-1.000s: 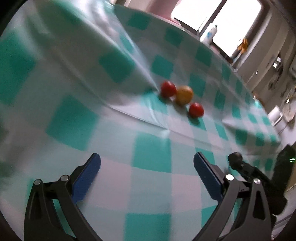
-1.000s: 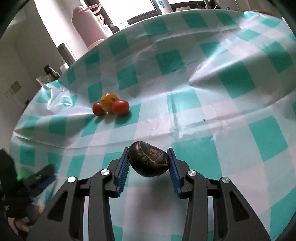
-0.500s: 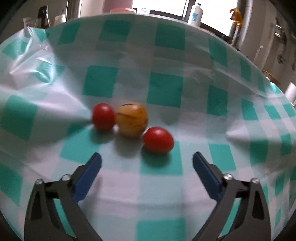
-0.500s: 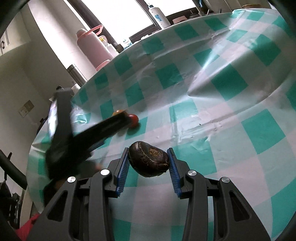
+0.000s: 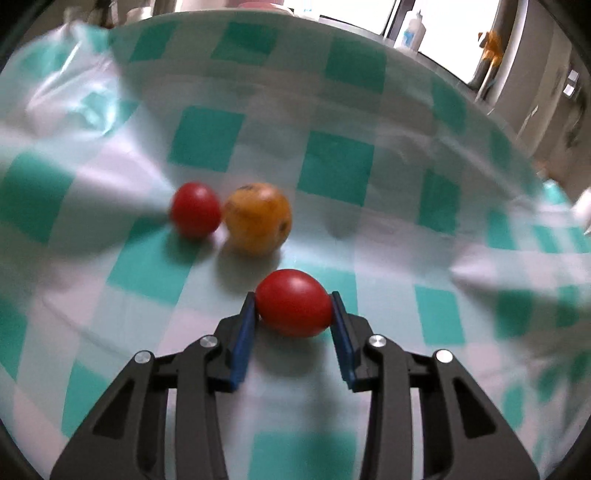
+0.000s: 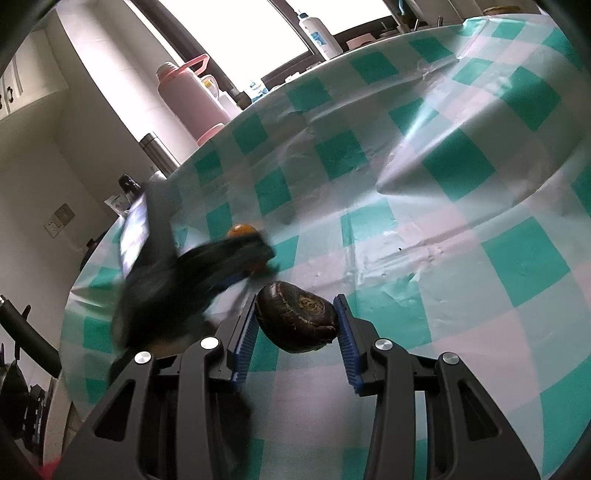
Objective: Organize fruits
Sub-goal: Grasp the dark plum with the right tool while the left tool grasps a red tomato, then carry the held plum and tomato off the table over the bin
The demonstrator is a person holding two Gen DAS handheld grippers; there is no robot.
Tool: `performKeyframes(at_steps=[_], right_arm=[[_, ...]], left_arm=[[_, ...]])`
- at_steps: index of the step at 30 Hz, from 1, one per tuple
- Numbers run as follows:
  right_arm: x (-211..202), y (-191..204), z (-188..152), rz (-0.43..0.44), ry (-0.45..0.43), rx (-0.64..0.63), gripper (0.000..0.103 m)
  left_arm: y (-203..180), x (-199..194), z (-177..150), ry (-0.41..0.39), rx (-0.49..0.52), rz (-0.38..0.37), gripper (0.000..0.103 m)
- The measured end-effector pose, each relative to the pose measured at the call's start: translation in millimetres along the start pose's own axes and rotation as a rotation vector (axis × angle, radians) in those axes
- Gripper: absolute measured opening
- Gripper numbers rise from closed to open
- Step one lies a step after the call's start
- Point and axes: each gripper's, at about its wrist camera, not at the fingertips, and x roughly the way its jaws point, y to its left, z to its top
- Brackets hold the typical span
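Teal-checked tablecloth carries the sorting: the right gripper is clamped on a dark wrinkled fruit, seemingly for grouping; the left gripper pinches a red tomato, with an orange fruit and second tomato close behind, crowding any set-down

We count two red tomatoes, one free, one clamped; one orange fruit; one dark wrinkled fruit; two grippers; one pink flask; one white bottle.
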Motion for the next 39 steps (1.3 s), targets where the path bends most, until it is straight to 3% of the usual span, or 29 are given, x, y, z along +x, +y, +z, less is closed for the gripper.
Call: performKeyframes(at_steps=[3,7,12,20,29,39], right_arm=[[3.3,1.3,-0.4,-0.014,0.014,-0.008,0.041],[7.7,2.2,-0.7,-0.038,0.032,-0.012,0.041],[9.5,14.9,-10.8,-0.092,0.071,-0.046,0.041],[2.3,52.5,-40.4,-0.091,0.12,-0.128,0.041],[-27.0,56.2,-56.2,-0.088,0.135,-0.182,0.041],[-88.2,16.4,-73.6,-0.091,0.099,-0.176,0.041]], left_arm=[[26.0,-39.1,-14.9,-0.075,0.0,-0.086,0.039],[53.9,-81.8,-32.6,-0.171,-0.003,-0.107,0.039],[85.7,-114.0,-47.6,-0.166,-0.04,-0.119,0.039],[112.7,-156.1,-75.2,-0.175,-0.006,-0.099,0.039],[97.8,-162.6,-103.9,-0.149,0.085,-0.1,0.039],[41.8,-179.3,-134.7,-0.165,0.273,-0.14,0.039]])
